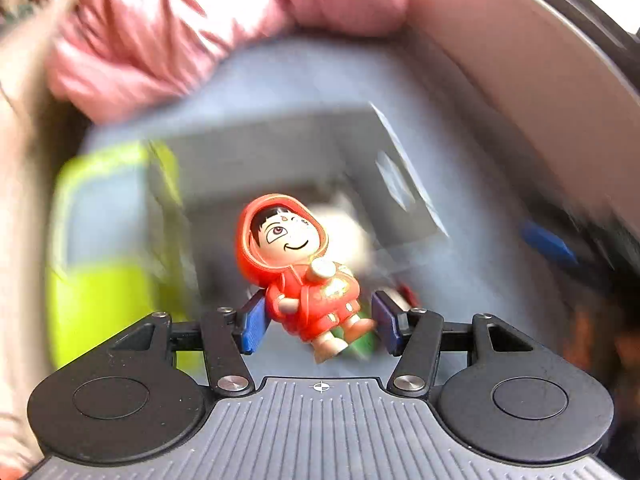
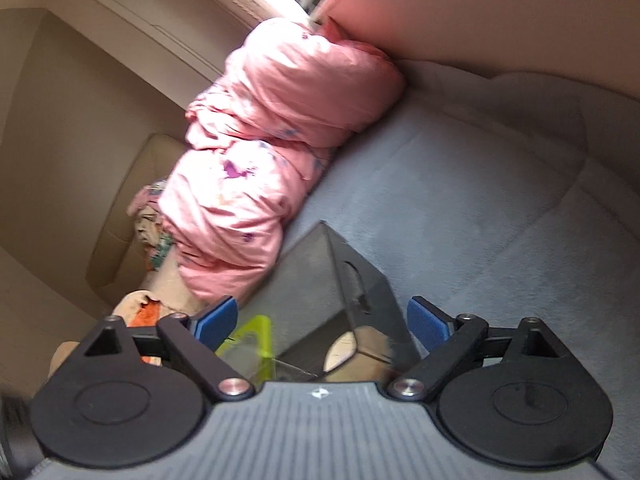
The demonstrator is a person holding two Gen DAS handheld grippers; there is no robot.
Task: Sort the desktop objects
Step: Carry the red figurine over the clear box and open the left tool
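My left gripper (image 1: 318, 324) is shut on a red-hooded doll figure (image 1: 304, 272), held tilted with its face up, above a blurred grey surface. Behind it lie a dark grey box (image 1: 280, 168) and a yellow-green bin (image 1: 108, 248), both blurred by motion. My right gripper (image 2: 322, 320) is open and empty, hovering over the grey box (image 2: 344, 304) and the yellow-green bin (image 2: 252, 344). Something tan lies inside the grey box (image 2: 360, 350).
A pink bundled quilt (image 2: 264, 152) lies on the grey bed surface (image 2: 460, 200) at the back. A blue object (image 1: 548, 242) and a white blurred object (image 1: 348, 232) lie near the doll. Beige furniture (image 2: 60, 160) stands to the left.
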